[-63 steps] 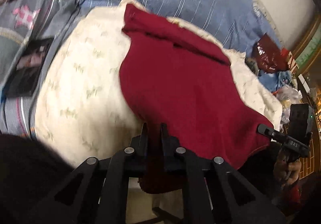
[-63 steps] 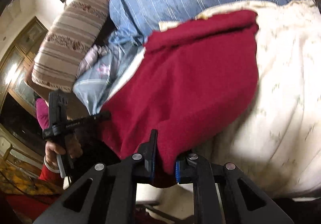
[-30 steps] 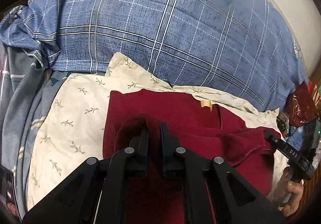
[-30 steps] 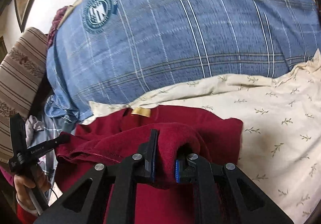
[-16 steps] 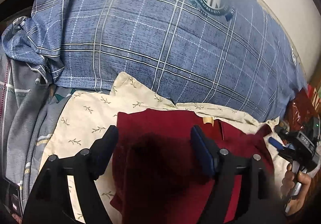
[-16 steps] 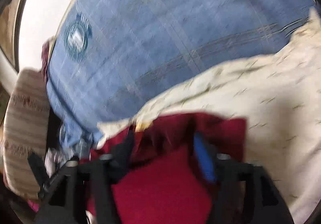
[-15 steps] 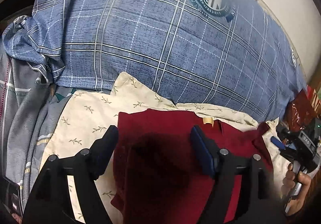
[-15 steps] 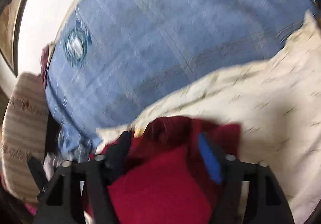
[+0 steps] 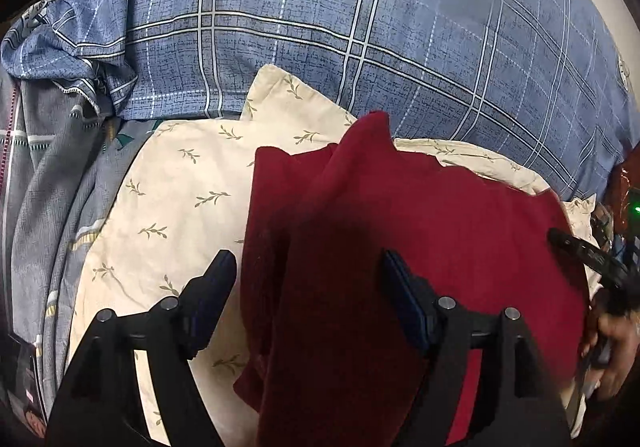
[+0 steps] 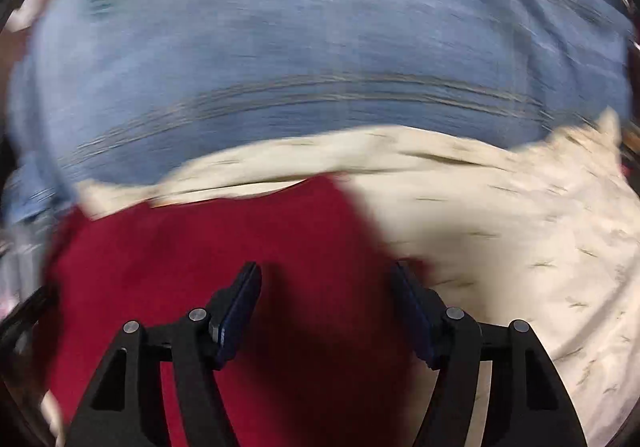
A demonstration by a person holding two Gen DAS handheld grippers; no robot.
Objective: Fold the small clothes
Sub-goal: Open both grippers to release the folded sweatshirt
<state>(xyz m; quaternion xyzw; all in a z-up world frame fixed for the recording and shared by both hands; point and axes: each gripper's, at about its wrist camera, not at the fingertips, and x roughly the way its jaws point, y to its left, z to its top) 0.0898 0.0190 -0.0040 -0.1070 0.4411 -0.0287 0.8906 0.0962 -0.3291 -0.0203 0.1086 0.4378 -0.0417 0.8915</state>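
Two grippers — left [image 9: 306, 283], right [image 10: 326, 293] — gape over red garment [image 9: 420, 215].

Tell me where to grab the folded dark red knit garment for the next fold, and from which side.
Pinch the dark red knit garment at its left edge, coming from over the cream leaf-print cloth: that layered edge lies exposed there.

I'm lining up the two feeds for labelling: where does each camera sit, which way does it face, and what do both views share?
Left wrist: on the left gripper, looking down along its open fingers at the red garment on the cream pillow; the right gripper's tip and hand show at right.
Right wrist: on the right gripper, open, facing the same way; blurred.
Shared: garment, pillow, blue plaid bedding.
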